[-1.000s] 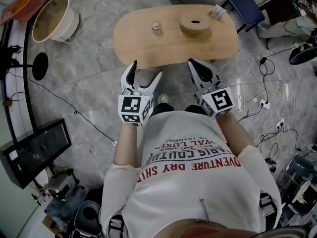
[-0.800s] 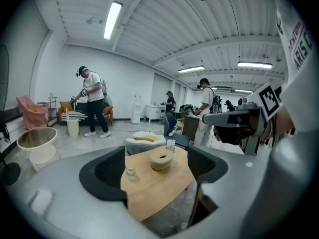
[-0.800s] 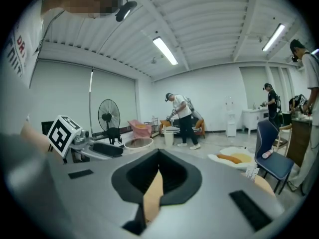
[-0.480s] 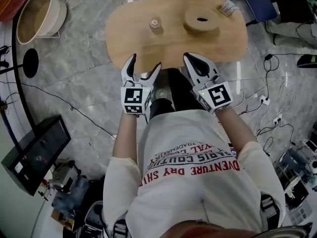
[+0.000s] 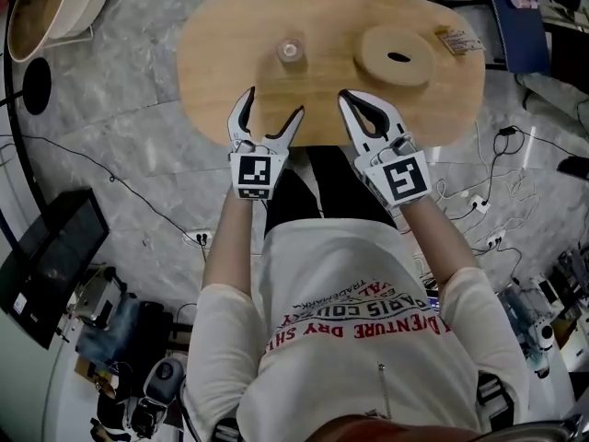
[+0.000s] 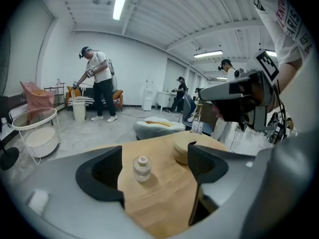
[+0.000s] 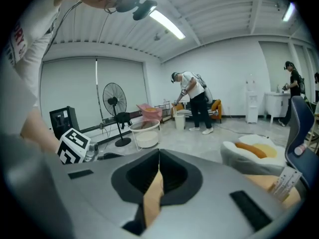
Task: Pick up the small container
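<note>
The small container point(image 5: 290, 51), a clear jar with a pale stopper, stands upright on the oval wooden table point(image 5: 221, 35). My left gripper point(image 5: 269, 109) hovers over the table's near edge, open, a short way in front of the jar. In the left gripper view the small container point(image 6: 142, 168) shows between the open fingers point(image 6: 99, 176), still ahead of them and untouched. My right gripper point(image 5: 361, 107) is over the near edge beside it, shut with nothing held. In the right gripper view its jaws meet, leaving only a sliver of table point(image 7: 153, 195) visible.
A round wooden disc point(image 5: 396, 55) with a hole lies right of the jar, and a small packet point(image 5: 457, 41) at the table's far right. A white basket stand point(image 5: 41, 7), a blue chair point(image 5: 520, 26), a dark monitor point(image 5: 46, 265) and floor cables surround the table. People stand far off.
Both grippers have come forward from short of the table to over its near edge, and the table now looks closer. The left stays open, the right shut.
</note>
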The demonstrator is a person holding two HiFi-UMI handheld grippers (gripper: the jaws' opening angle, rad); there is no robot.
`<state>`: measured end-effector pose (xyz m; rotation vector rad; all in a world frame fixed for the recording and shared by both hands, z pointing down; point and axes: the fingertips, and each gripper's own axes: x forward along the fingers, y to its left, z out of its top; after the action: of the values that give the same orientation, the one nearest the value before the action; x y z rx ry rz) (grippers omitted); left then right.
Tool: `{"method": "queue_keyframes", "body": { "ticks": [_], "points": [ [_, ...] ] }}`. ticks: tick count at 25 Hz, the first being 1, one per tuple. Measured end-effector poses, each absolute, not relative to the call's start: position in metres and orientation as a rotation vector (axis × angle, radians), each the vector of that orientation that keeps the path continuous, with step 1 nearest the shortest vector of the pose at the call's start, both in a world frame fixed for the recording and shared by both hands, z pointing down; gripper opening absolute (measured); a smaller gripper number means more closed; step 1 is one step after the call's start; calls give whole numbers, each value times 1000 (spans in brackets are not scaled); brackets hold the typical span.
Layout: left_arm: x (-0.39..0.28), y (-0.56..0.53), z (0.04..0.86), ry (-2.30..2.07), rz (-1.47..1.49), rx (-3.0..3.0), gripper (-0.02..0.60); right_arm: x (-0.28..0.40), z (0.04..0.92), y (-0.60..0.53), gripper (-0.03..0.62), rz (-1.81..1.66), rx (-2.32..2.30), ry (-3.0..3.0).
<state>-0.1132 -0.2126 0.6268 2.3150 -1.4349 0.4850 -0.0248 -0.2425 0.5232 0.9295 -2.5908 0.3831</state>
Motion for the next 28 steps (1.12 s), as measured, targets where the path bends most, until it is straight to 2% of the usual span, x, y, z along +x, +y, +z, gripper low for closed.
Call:
{"method": "queue_keyframes", "body": {
  "ticks": [13, 19, 28],
  "points": [
    [-97, -279, 762, -1450, 544, 2272, 411, -24, 640, -306, -3, 414, 906, -2611],
    [-91, -308, 794, -1508, 586, 2290, 433, -20, 666, -320, -5, 457, 933, -2614],
    [-88, -332, 826, -1534, 695, 2278, 431, -17, 689, -317, -5, 554, 970, -2611]
  ]
}}
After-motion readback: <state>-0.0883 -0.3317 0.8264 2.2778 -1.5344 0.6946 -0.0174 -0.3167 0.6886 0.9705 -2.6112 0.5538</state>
